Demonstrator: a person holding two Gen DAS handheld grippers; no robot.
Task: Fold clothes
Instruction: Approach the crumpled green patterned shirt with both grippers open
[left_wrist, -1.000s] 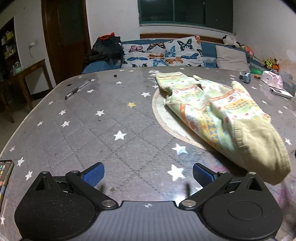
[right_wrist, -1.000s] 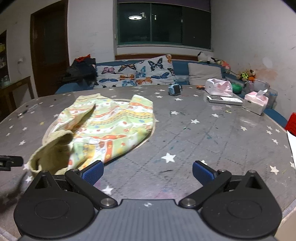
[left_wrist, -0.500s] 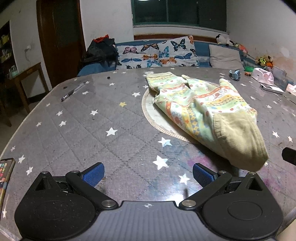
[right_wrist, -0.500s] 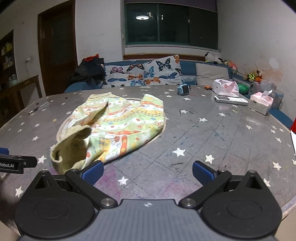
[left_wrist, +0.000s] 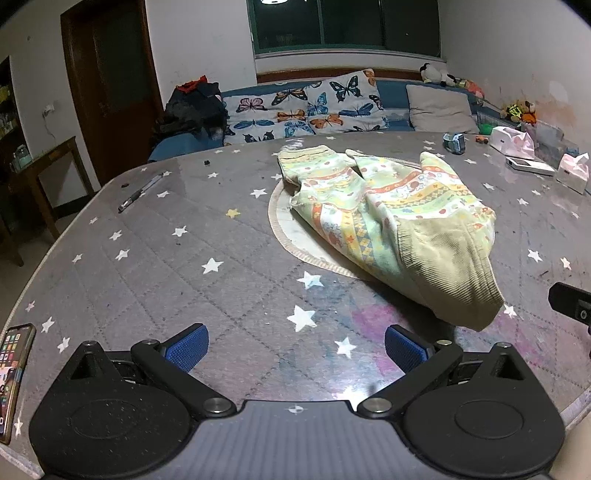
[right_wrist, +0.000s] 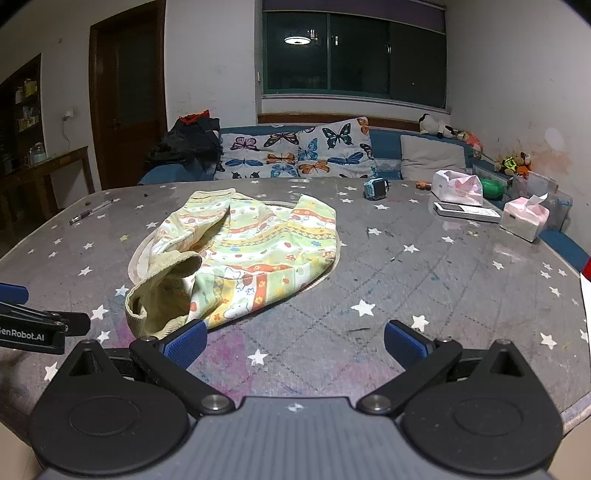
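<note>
**Both grippers back off from the garment, empty**

Over the last second both cameras have drawn back and risen: the garment sat close against the right edge of the left view and now lies farther off, at about 1 o'clock from the left gripper, with more bare table in front. In the right view the garment has likewise slid away, to about 11 o'clock of the right gripper. The cloth itself keeps its shape and place.

Both pairs of jaws are spread wide with nothing between the blue pads; neither touches the cloth. The left gripper's tip shows at 9 o'clock in the right view, near the ribbed hem, but apart from it.

The garment is a striped, printed child's piece lying crumpled on the middle of the table, partly over a round mat. Its olive ribbed hem is turned up and gaping towards the person, and the far end is bunched into two lobes. A pen lies at 10 o'clock, and a phone is at the left table edge.

My reading: folding proper has not begun; this is the approach, or a pause between grasps. The next move calls for each gripper to take one corner of the hem, or a hem and a far edge, then lift and spread the cloth flat before any fold. The soft cloth will sag, so both grips should close together.
</note>
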